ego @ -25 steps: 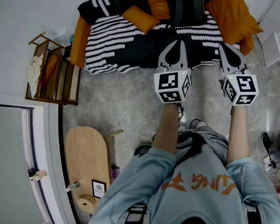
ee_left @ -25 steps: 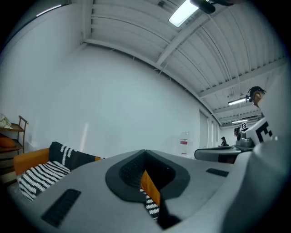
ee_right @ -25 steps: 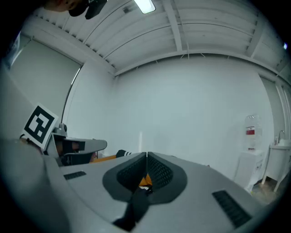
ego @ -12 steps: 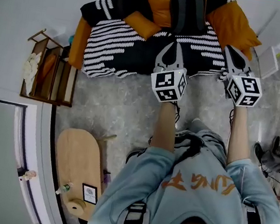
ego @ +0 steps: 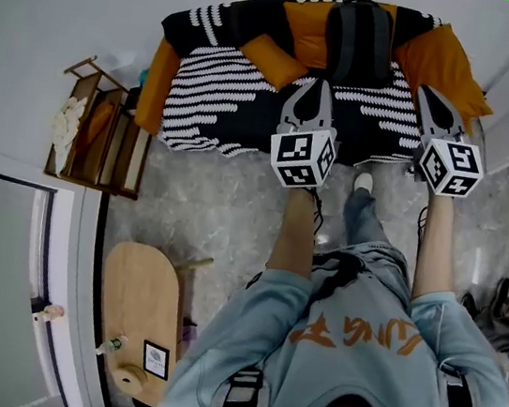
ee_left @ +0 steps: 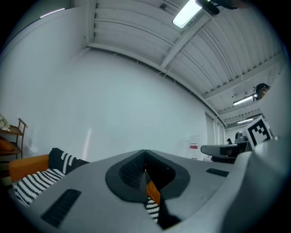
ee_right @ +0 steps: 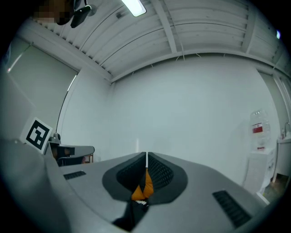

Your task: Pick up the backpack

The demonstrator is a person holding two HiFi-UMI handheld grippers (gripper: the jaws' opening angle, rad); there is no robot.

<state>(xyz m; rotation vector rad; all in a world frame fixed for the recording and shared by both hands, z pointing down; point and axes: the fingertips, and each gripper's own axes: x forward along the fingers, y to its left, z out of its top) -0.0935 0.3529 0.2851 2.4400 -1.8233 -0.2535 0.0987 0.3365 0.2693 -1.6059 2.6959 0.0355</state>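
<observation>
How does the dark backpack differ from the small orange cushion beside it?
The dark grey backpack looks propped upright against the back of the sofa. The small orange cushion lies askew on the black-and-white striped blanket. The backpack is larger than the cushion. Both rest on the sofa.

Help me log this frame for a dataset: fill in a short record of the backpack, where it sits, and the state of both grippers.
target: dark grey backpack, not yet picked up
location: on the orange sofa, leaning against its back
beside it: orange cushion, at its left in the head view
seat cover: black-and-white striped blanket
left gripper: jaws together, empty, short of the backpack
right gripper: jaws together, empty, clear of the backpack
nearby: wooden rack beside the sofa
</observation>
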